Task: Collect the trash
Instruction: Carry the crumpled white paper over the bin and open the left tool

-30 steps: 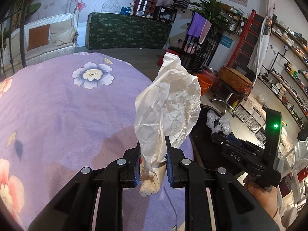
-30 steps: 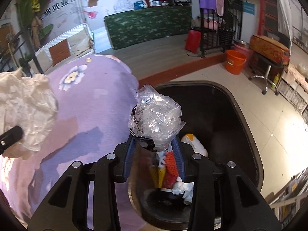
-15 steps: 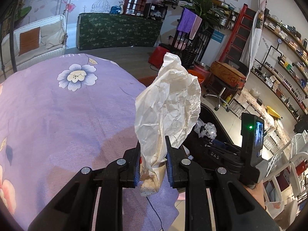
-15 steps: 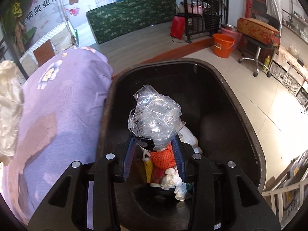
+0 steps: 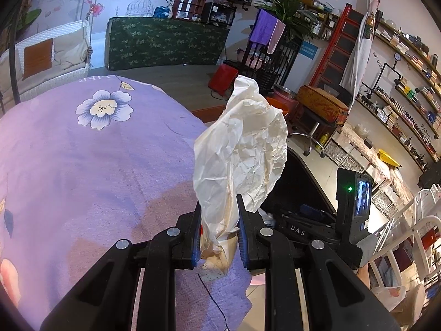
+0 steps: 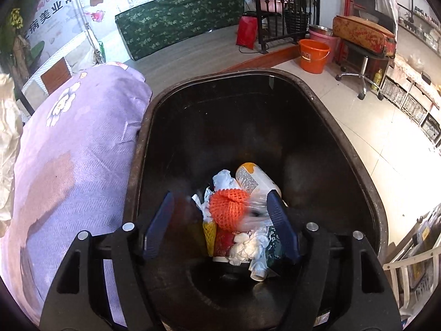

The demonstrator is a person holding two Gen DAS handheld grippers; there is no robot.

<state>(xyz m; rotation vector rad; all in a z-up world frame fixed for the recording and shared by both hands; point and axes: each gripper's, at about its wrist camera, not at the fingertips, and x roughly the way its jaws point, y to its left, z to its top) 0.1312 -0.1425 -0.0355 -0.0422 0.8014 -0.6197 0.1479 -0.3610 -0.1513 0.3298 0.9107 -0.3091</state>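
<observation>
My left gripper [image 5: 219, 220] is shut on a crumpled cream paper [image 5: 242, 151], which stands up above the purple flowered tablecloth [image 5: 82, 151]. The right gripper [image 6: 220, 201] hangs over the black trash bin [image 6: 344, 127] with its jaws opening. A clear plastic wrapper [image 6: 255, 211] is a blur between the fingers, loose and dropping into the bin. Below lie an orange net [image 6: 227, 209], a white and yellow bottle [image 6: 250, 179] and crumpled tissues [image 6: 248, 245]. The cream paper also shows at the left edge [image 6: 8, 138] of the right wrist view.
The bin stands on tiled floor against the edge of the cloth-covered table [image 6: 71, 151]. Beyond it are an orange bucket [image 6: 314, 55], a swivel stool [image 6: 363, 63] and a red bag [image 6: 246, 31]. Shelves line the right wall [image 5: 399, 82].
The right gripper sank over the bin and its jaws spread, letting go of the clear plastic wrapper, which now falls. The left gripper still clamps the cream paper and has barely shifted.
</observation>
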